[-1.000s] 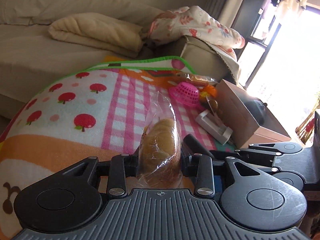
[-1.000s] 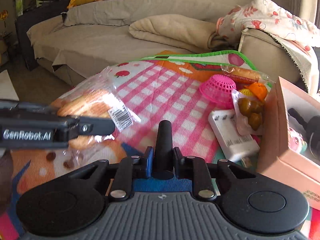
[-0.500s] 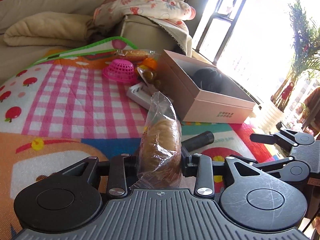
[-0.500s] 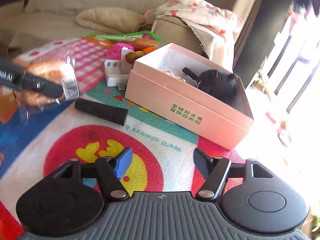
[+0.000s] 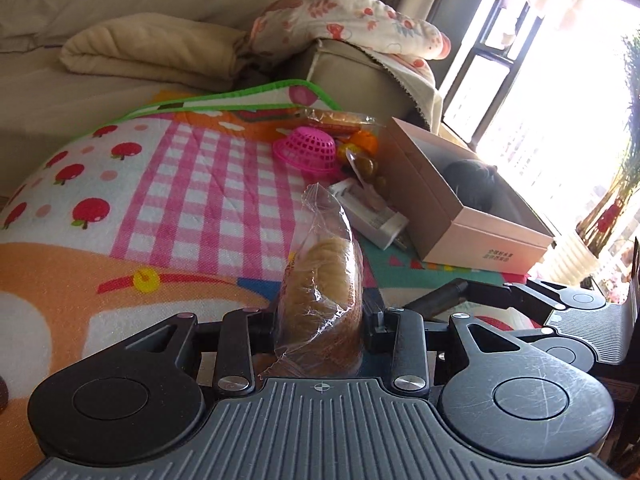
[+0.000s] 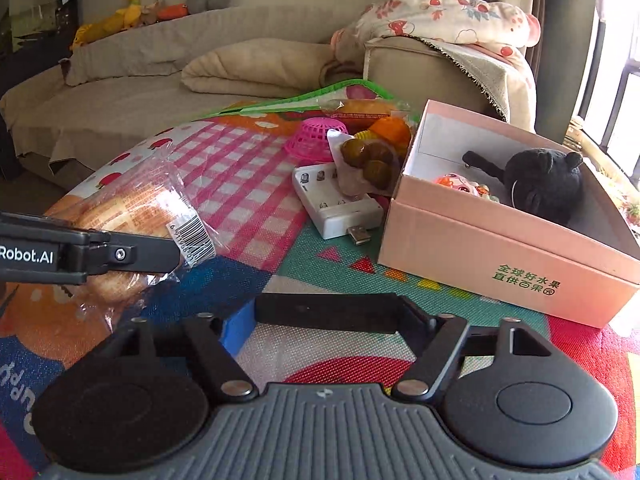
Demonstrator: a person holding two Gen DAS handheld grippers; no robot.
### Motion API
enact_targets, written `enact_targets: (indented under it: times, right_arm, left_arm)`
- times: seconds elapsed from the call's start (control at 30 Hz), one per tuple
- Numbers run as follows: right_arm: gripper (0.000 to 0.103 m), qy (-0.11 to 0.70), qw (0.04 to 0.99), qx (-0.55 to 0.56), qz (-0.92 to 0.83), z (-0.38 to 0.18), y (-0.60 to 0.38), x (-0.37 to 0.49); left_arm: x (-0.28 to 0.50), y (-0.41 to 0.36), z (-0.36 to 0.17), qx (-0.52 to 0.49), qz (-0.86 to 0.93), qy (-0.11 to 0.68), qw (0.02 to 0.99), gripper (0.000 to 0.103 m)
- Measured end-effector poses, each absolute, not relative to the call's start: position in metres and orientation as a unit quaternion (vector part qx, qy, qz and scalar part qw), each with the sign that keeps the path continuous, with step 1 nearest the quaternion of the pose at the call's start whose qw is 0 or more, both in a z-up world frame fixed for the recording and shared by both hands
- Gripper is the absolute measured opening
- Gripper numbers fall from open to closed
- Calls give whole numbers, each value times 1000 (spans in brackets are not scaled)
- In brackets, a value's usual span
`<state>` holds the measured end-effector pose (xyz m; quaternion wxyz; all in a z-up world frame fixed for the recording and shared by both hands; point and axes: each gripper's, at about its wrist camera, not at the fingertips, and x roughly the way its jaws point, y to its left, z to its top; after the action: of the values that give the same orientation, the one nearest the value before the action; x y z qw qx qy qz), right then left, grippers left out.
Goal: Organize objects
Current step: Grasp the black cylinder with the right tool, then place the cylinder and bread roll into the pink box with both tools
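One bagged bread (image 5: 320,292) in left jaws, one black cylinder (image 6: 326,312) between right jaws, one pink box (image 6: 500,256)

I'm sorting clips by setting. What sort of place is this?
Most likely a home living room: a sofa with a folded blanket, soft toys along its back, and a child's play mat strewn with small household things.

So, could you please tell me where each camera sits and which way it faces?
Left wrist: on the left gripper, angled down across the mat toward the sofa; its jaws clamp the bagged bread; the right gripper shows at right.
Right wrist: on the right gripper, facing the pink box; its jaws have just been closing with a black cylinder between them, contact unclear; left gripper at left.
Shared: pink box, pink basket, white charger, bagged bread.
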<state>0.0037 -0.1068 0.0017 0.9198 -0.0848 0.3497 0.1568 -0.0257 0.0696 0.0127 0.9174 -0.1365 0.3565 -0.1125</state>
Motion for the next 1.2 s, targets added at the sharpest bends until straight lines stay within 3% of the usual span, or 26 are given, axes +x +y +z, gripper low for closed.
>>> enact_targets:
  times: [0.47, 0.63, 0.8, 0.87, 1.03, 1.2]
  right_arm:
    - [74, 287, 948, -73, 119, 39, -185, -74]
    - [74, 277, 955, -48, 92, 41, -216, -82]
    - [74, 285, 956, -37, 63, 37, -228, -81]
    - [74, 284, 956, -36, 63, 35, -229, -83]
    - [74, 293, 954, -43, 55, 34, -227, -81]
    - [74, 289, 955, -43, 49, 40, -232, -76]
  left_arm:
    - [-30, 10, 42, -77, -188, 351, 914, 38]
    - [-6, -25, 92, -62, -224, 293, 927, 38]
    - [56, -66, 130, -127, -237, 240, 933, 39]
    - [81, -83, 125, -139, -240, 236, 931, 40]
    - [125, -127, 75, -56, -217, 285, 932, 43]
    - [108, -71, 64, -150, -203, 252, 934, 43]
